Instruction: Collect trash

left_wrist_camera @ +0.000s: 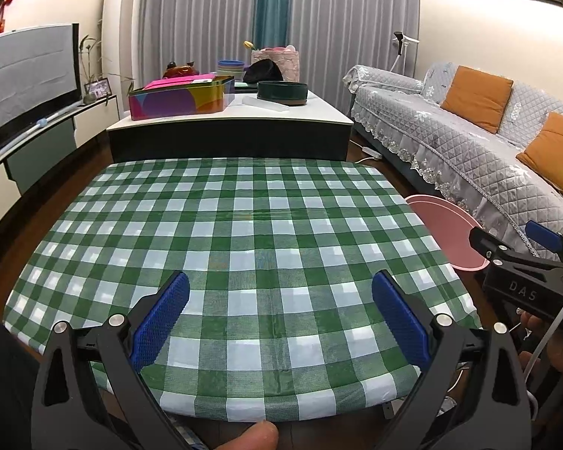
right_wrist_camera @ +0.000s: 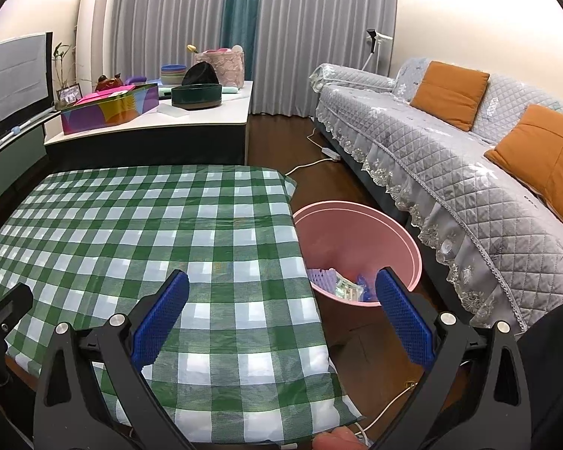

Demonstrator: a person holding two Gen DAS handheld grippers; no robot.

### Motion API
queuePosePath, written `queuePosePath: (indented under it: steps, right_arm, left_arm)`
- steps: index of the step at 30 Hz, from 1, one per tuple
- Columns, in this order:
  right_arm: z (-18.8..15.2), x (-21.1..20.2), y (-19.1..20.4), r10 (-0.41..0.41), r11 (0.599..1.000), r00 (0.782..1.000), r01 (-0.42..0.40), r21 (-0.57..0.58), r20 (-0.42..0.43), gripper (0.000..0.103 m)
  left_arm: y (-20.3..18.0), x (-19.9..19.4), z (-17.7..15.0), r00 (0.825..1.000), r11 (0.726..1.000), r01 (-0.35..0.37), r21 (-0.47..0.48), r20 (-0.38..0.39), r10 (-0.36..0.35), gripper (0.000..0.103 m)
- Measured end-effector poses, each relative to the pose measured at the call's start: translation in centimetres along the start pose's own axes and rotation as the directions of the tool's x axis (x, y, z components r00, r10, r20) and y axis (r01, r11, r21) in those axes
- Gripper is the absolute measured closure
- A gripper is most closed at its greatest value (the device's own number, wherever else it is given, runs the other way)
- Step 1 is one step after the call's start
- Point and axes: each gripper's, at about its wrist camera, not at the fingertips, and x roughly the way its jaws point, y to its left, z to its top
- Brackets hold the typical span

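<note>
A pink bin (right_wrist_camera: 356,232) stands on the floor to the right of the table with the green-and-white checked cloth (right_wrist_camera: 131,225). Inside it lie a purple piece, a crumpled wrapper and other scraps (right_wrist_camera: 341,285). The bin's rim also shows in the left wrist view (left_wrist_camera: 446,225). My left gripper (left_wrist_camera: 279,296) is open and empty over the near part of the cloth (left_wrist_camera: 244,225). My right gripper (right_wrist_camera: 281,296) is open and empty over the table's right edge, near the bin. The right gripper also shows at the right in the left wrist view (left_wrist_camera: 506,251).
A coffee table (left_wrist_camera: 229,116) behind holds a colourful tin box (left_wrist_camera: 180,99), a dark round container (left_wrist_camera: 281,92) and bowls. A grey sofa (right_wrist_camera: 450,142) with orange cushions runs along the right. A TV (left_wrist_camera: 26,75) stands at the left. A white cable (right_wrist_camera: 311,161) lies on the floor.
</note>
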Motion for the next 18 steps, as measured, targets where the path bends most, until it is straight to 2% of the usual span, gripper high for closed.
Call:
queuePosePath:
  steps: [18]
  right_arm:
    - [0.20,-0.15,-0.03,0.001,1.000,1.000,-0.001,-0.005,0.005,0.005]
  left_arm:
    - [-0.18,0.11,0.05,1.000,1.000,0.002,0.005,-0.006,-0.001,0.008]
